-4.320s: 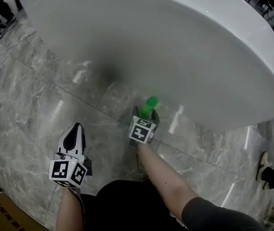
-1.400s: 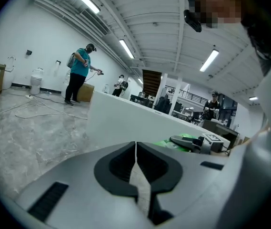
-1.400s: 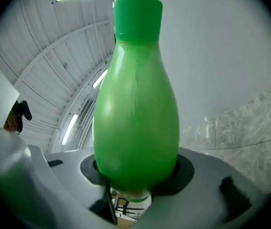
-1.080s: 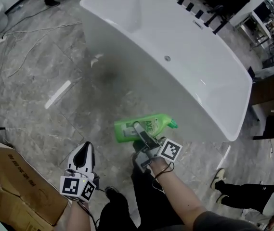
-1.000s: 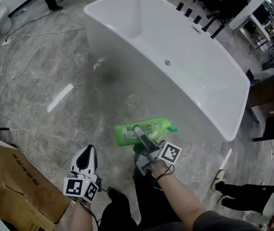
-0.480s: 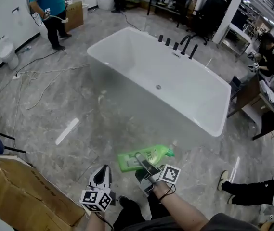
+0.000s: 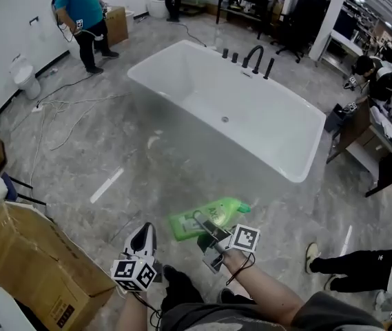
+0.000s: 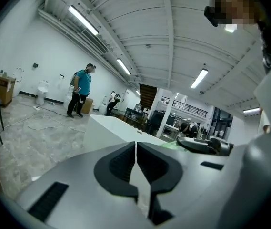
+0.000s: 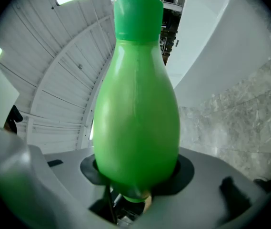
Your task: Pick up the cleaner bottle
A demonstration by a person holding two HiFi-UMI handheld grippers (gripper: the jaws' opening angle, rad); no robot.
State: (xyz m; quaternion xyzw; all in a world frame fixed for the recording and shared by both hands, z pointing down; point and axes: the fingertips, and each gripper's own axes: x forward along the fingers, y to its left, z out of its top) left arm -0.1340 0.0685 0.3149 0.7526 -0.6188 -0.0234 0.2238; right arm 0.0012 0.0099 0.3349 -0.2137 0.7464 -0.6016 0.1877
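Observation:
The green cleaner bottle hangs high above the floor, lying sideways with its cap to the right, and my right gripper is shut on its body. In the right gripper view the bottle fills the middle, wedged between both jaws, cap pointing away. My left gripper is lower left of the bottle in the head view, shut with nothing in it; its closed pads meet in the left gripper view.
A white freestanding bathtub stands ahead on the grey marble floor. Cardboard boxes sit at the left. A person in a teal top stands far left, cables trail across the floor, and someone's leg and shoe show at right.
Both grippers have risen well above the floor and the view has pulled back, so the whole tub and room show. The bottle stays in the right gripper.

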